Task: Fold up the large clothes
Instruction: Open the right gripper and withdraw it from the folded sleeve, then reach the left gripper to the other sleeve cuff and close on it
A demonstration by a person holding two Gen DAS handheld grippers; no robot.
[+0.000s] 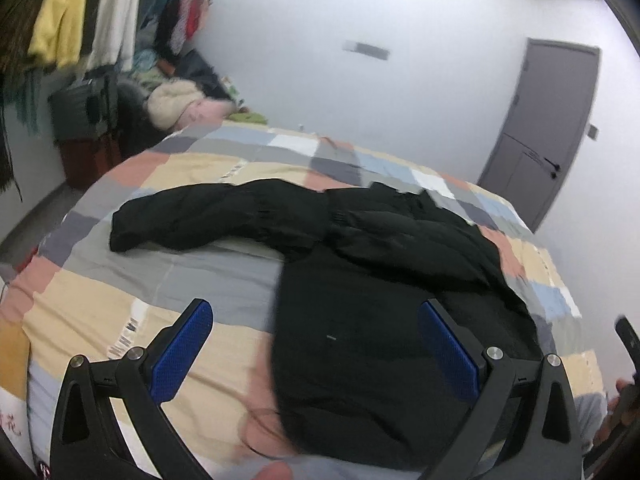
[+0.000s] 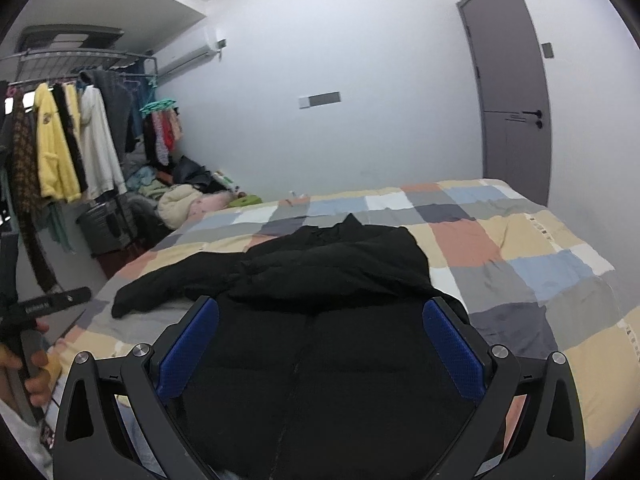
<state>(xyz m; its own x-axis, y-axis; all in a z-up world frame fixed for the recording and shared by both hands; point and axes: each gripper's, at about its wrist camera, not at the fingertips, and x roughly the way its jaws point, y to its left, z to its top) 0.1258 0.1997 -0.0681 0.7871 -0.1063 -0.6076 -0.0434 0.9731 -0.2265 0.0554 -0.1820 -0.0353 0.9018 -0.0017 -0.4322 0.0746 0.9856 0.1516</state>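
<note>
**Item: black padded jacket, part-folded on bed**

Location: your black padded jacket (image 2: 328, 280) lies flat on the bed with the patchwork check cover (image 2: 520, 264), its hem nearest you and its collar towards the grey door (image 2: 512, 92). One sleeve looks already laid across the chest; the other sleeve (image 1: 192, 220) stretches out from the jacket towards the clothes rail (image 2: 72, 128), probably next to be folded.

Left gripper (image 1: 316, 350): jaws apart, empty, hovering above the jacket's hem edge on the rail side.

Right gripper (image 2: 320, 346): jaws apart, empty, above the jacket's lower front, centred on the zip line.
</note>
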